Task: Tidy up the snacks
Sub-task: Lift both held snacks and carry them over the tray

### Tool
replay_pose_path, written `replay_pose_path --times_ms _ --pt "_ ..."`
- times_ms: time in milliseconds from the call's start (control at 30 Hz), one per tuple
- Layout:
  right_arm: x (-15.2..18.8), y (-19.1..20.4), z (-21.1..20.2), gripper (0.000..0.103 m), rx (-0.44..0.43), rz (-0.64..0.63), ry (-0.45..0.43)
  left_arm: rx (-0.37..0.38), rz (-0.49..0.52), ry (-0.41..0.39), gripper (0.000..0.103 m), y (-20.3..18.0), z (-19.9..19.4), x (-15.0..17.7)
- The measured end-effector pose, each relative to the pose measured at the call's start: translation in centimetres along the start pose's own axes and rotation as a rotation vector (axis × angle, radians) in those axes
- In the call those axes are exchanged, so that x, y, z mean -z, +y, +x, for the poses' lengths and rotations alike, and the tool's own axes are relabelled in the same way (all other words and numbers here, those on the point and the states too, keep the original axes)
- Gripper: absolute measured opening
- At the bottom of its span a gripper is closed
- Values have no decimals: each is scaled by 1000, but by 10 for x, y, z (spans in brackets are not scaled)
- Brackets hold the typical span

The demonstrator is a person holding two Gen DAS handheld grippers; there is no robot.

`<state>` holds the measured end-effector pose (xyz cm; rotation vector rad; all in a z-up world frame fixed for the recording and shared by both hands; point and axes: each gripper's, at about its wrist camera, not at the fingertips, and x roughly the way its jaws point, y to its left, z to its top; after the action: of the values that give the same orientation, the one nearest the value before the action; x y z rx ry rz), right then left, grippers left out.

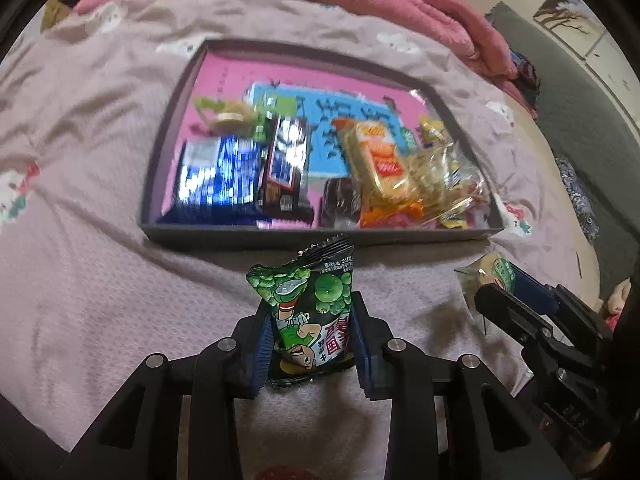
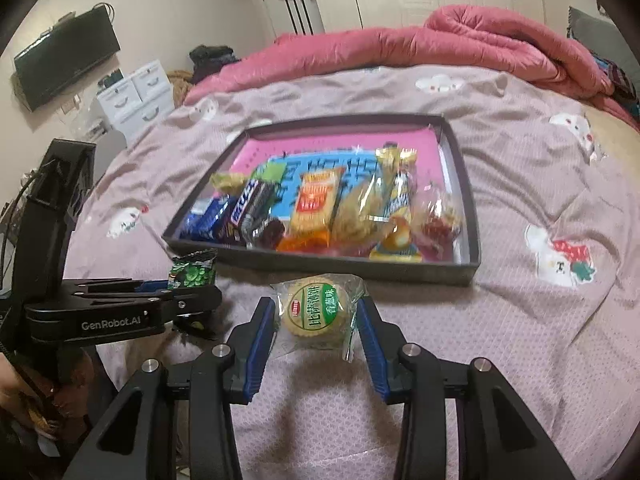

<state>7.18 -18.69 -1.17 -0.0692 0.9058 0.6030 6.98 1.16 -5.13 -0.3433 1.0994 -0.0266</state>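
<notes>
Gripping a green pea packet point(image 1: 308, 312), left tool point(image 1: 310, 340) tilts downward.

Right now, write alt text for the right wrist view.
The right gripper pinches a wrapped round biscuit above a mauve bedsheet. Behind it lies a dark tray of mixed snacks; at left, the left gripper holds a green packet.

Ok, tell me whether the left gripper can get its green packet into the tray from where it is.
Probably yes. The left gripper has its jaws shut on the green packet, the tray lies just ahead, and nothing stands between them; free room shows at its far end.
</notes>
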Motion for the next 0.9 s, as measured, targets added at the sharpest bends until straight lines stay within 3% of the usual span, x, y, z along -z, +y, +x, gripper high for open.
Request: replay_pose_path --times_ms 267,900 --pt "-8 -3 -15 42 7 9 -95 -33 51 -57 35 -8 -15 -3" --pt "-15 -4 -18 42 24 8 -143 -63 33 -160 35 2 -35 -15"
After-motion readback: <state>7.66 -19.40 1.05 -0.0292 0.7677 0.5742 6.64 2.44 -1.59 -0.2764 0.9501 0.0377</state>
